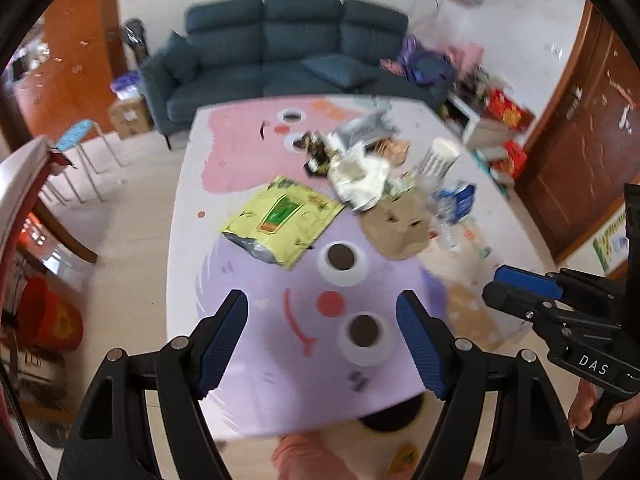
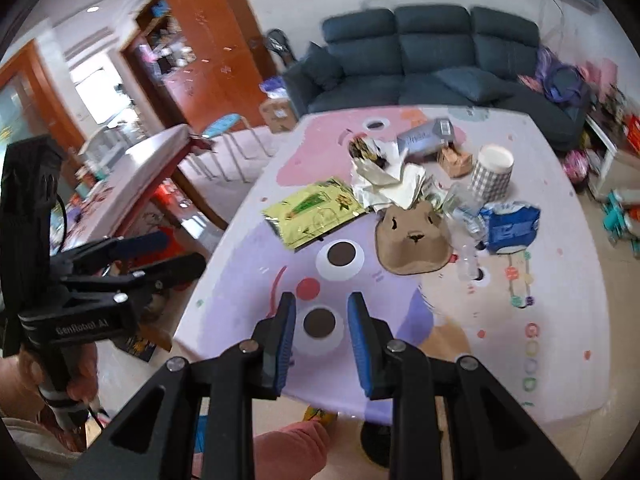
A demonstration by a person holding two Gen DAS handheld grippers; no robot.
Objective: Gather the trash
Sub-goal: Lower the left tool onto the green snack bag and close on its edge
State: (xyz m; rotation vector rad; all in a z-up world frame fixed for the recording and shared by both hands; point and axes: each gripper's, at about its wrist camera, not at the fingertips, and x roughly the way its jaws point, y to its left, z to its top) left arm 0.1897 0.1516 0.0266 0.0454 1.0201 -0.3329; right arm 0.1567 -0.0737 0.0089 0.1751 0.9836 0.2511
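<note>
Trash lies in a heap on the far half of a table [image 1: 248, 380] with a pink and purple cartoon cover. It includes a yellow-green foil bag [image 1: 282, 222] [image 2: 316, 210], a brown animal-face paper [image 1: 398, 226] [image 2: 414, 242], crumpled white paper [image 1: 362, 178] [image 2: 386, 182], a checked paper cup [image 1: 438, 158] [image 2: 492, 172], a blue wrapper [image 1: 460, 198] [image 2: 510, 226] and a clear plastic bottle [image 2: 466, 256]. My left gripper [image 1: 322, 340] is open and empty over the near table edge. My right gripper [image 2: 322, 340] is partly open and empty, also over the near edge; it also shows in the left wrist view [image 1: 516, 284].
A dark blue sofa [image 1: 288, 48] stands behind the table. A blue stool [image 1: 76, 136] and a second table [image 2: 132, 184] are to the left. Boxes and toys [image 1: 500, 120] crowd the floor on the right. My knee [image 1: 304, 456] is below the table edge.
</note>
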